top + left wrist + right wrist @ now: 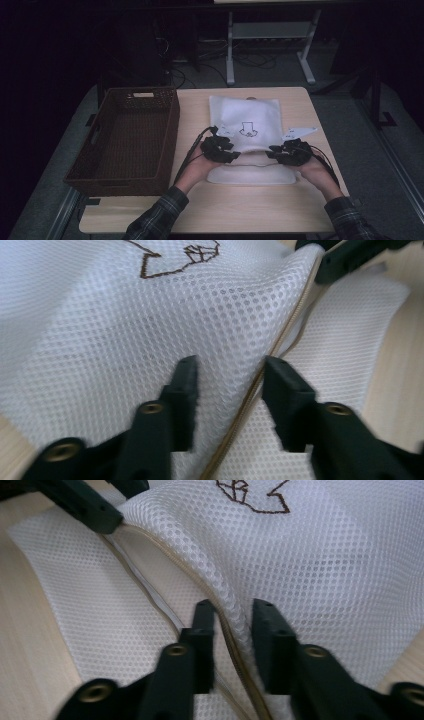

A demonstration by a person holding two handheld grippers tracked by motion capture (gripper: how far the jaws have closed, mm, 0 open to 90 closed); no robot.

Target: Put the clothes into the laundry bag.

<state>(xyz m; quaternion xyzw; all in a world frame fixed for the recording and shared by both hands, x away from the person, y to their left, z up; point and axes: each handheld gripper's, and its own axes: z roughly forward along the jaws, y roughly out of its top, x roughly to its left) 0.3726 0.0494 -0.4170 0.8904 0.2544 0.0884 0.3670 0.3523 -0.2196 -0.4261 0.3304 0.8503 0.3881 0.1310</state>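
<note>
A white mesh bag (245,117) with a brown stitched emblem lies on the table, its zip edge toward the person. The upper layer is pulled back from the lower layer (250,175). My left gripper (220,147) holds the upper layer at the left of that edge. In the left gripper view its jaws (230,372) clamp a wide bunch of mesh (150,330) beside the tan zip (280,345). My right gripper (290,150) is at the right of the edge. In the right gripper view its jaws (234,612) are shut on a raised fold of the mesh (200,555).
A dark brown wicker basket (100,130) stands on the left part of the wooden table (225,210). Past the table's far edge are dark floor, cables and a white desk frame (270,30). The person's plaid sleeves come in from the bottom.
</note>
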